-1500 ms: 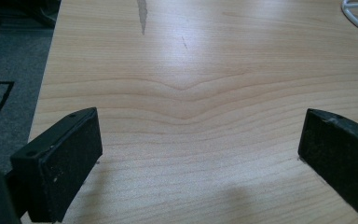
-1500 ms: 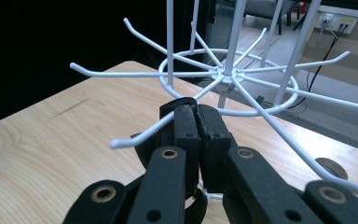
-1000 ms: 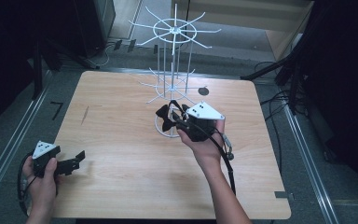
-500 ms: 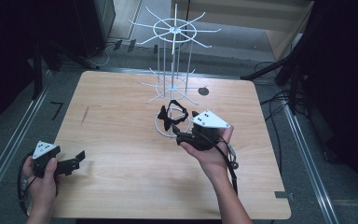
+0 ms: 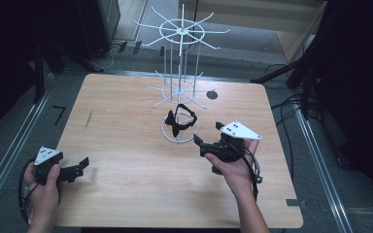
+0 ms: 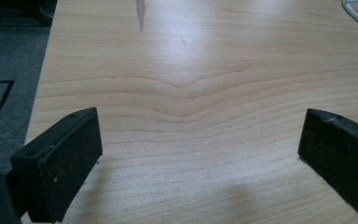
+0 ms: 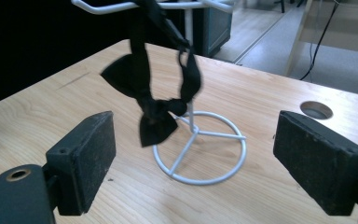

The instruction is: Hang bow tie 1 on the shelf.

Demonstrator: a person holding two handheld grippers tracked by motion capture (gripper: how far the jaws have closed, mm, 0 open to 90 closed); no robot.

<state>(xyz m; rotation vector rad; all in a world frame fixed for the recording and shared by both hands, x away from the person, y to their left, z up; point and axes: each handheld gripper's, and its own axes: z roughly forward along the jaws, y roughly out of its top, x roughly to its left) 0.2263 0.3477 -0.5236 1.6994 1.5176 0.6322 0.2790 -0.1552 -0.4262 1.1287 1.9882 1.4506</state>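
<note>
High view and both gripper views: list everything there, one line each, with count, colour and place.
Table: one, light wood, centre of the room.
Wire rack: one, white, far middle of the table.
Bow tie: one, black, hanging from the rack's lower arm above its ring base.
Hole: one, dark, in the tabletop right of the rack.
Left gripper: one, black, near left corner, jaws open.
Right gripper: one, black, right of the rack, jaws open, just widened, nothing between.
</note>
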